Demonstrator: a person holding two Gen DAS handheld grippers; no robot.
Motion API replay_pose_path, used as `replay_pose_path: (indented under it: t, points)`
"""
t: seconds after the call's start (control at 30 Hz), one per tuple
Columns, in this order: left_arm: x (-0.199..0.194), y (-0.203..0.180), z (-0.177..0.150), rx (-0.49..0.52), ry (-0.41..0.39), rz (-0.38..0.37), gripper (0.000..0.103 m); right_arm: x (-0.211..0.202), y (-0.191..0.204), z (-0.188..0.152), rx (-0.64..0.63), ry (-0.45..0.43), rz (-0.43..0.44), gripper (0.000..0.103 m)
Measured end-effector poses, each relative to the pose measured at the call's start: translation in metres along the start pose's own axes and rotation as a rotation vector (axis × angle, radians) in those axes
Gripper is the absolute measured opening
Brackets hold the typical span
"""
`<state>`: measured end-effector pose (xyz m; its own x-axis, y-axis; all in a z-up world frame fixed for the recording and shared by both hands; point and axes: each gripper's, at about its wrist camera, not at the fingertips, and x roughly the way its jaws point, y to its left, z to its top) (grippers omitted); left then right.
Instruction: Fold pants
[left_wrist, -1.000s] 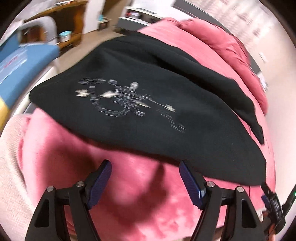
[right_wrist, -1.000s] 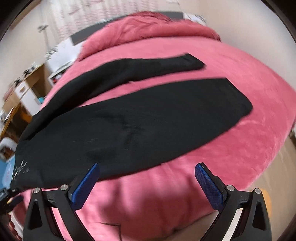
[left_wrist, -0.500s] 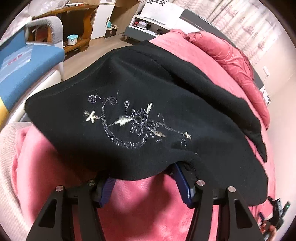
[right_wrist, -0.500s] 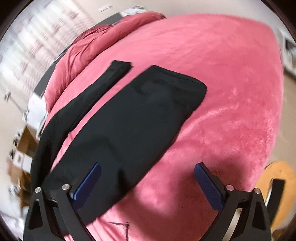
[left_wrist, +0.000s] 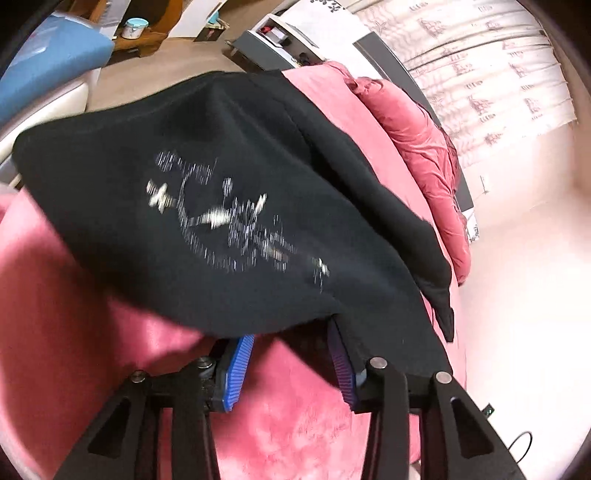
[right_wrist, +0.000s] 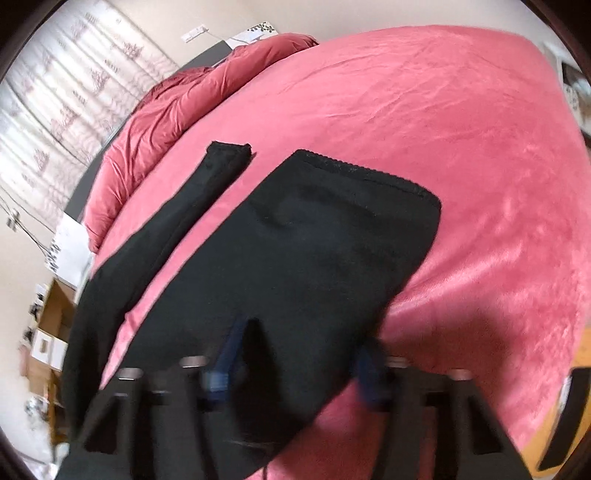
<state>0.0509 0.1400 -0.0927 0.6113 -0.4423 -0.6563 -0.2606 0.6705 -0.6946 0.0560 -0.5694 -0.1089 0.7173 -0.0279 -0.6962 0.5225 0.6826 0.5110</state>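
**Pants spread on bed**

Pants (right_wrist: 303, 258) lie on the bed (right_wrist: 461, 147), legs apart, cuffs toward the far side. Bunched duvet (right_wrist: 184, 96) behind them. Left tongs (left_wrist: 291, 365) under the waist edge; right tongs (right_wrist: 295, 373) at the near leg's edge.

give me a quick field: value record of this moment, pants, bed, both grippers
pants: black pants spread on the bed, two legs apart, silver embroidery near the waist end
surface: pink blanket
left gripper: left gripper at the waist edge, fabric draped over its fingers, jaws apart
right gripper: right gripper over the wider leg, blurred, cloth between its fingers, jaws apart
fold state: not yet folded
background: patterned curtain, blue cushion
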Motion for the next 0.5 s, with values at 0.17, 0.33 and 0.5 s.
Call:
replay_pose_path:
  t: [0.17,0.33,0.5]
  points:
    - [0.014,0.010,0.016,-0.109,0.010,-0.027,0.035,-0.009,-0.019,0.001,0.078,0.004,0.036,0.014]
    - [0.015,0.007,0.014,-0.073,0.033,0.010,0.016,-0.022,-0.016,0.004,0.046,-0.013,0.039,0.010]
    - [-0.007,0.000,0.011,-0.018,0.025,-0.014,0.013,-0.046,-0.001,0.011,-0.017,-0.055,0.026,0.009]
